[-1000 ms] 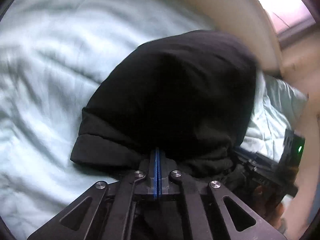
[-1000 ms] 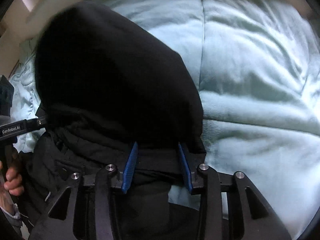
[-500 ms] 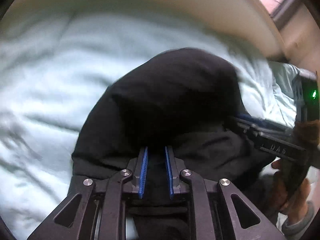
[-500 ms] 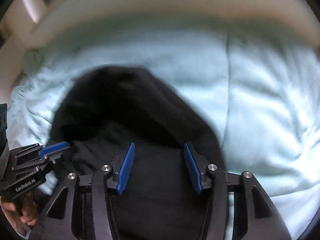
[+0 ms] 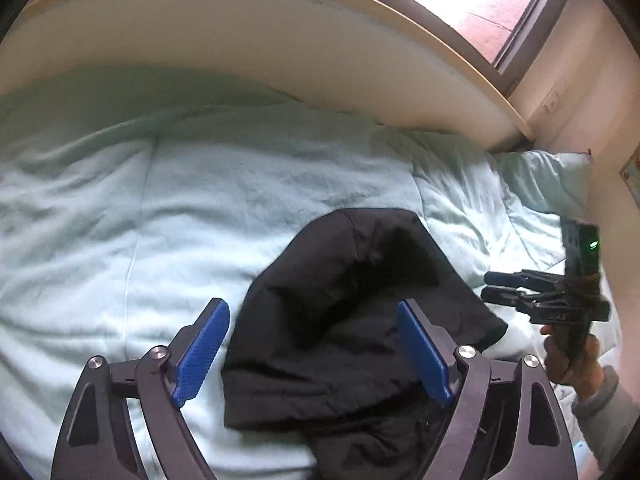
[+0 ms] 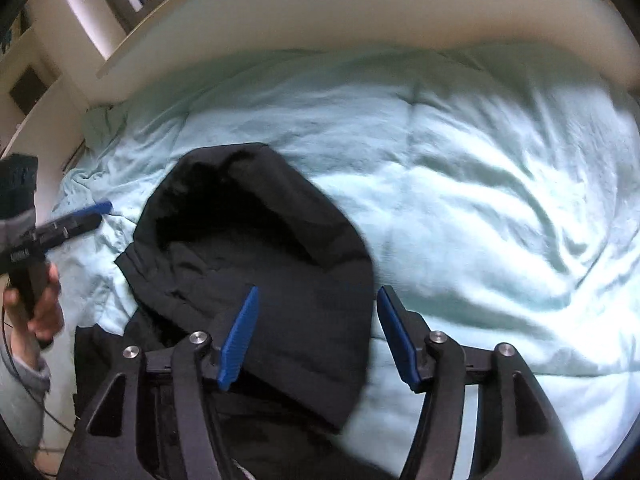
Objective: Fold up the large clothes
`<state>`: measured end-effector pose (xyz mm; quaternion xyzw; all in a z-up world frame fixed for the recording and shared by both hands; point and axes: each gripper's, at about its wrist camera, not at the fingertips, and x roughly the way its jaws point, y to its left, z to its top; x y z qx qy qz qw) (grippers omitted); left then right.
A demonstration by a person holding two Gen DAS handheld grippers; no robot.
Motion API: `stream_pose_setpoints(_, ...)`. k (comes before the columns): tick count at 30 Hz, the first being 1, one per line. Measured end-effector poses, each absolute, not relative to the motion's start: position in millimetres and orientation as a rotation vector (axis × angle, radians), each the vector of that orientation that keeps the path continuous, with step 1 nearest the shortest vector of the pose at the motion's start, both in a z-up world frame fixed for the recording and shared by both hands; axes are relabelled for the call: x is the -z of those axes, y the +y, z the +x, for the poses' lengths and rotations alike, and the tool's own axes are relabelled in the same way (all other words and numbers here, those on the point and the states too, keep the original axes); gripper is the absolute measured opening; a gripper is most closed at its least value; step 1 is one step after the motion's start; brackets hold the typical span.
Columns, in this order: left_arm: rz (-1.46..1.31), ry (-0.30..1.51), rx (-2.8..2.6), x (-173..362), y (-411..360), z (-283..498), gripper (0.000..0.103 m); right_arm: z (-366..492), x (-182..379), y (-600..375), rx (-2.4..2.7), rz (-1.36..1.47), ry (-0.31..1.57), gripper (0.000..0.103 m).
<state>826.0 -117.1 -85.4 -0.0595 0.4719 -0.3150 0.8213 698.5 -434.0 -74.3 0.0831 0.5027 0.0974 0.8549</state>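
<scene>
Both hand-held grippers, left [image 5: 314, 354] and right [image 6: 318, 336], are being held spread and empty above the black jacket [image 6: 256, 264] lying on the bed [image 6: 480, 200]; its next edge should be pinched squarely before folding.

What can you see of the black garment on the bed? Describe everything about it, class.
The black garment is a dark, matte, padded-looking piece with a rounded hood at its far end, opening upward. It lies slack and bunched on the pale green quilt. Neither open gripper holds it: the left gripper and right gripper hang over it.
</scene>
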Motion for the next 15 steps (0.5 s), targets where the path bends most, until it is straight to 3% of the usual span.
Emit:
stream_pose_setpoints(10, -0.245, 1.197, 0.772, 142.8, -131.6, 863.2, 0.085, 730.9, 131.3, -457.6, -0.357, 0.474, 1.196, 0.064)
stream_pose_setpoints(11, -0.237, 1.204, 0.771, 144.8, -136.2, 863.5, 0.076, 733.6, 132.2, -455.0, -0.369, 0.483, 1.199, 0.060)
stream_pose_setpoints(12, -0.216, 1.205, 0.763, 146.4, -140.7, 862.6, 0.065, 733.5, 132.4, -449.6, -0.381, 0.477, 1.203, 0.045)
stream_pose_setpoints(13, -0.182, 1.207, 0.750, 148.1, -144.4, 861.1, 0.035, 731.5, 128.5, -444.0, -0.372, 0.433, 1.196, 0.039)
stream_pose_setpoints(14, -0.147, 1.207, 0.735, 148.0, -145.1, 857.8, 0.017, 727.9, 123.5, -440.5, -0.364, 0.397, 1.182, 0.038)
stream_pose_setpoints(15, -0.129, 1.194, 0.736, 145.4, -143.3, 853.2, 0.015, 722.1, 116.3, -437.0, -0.365, 0.368, 1.163, 0.032)
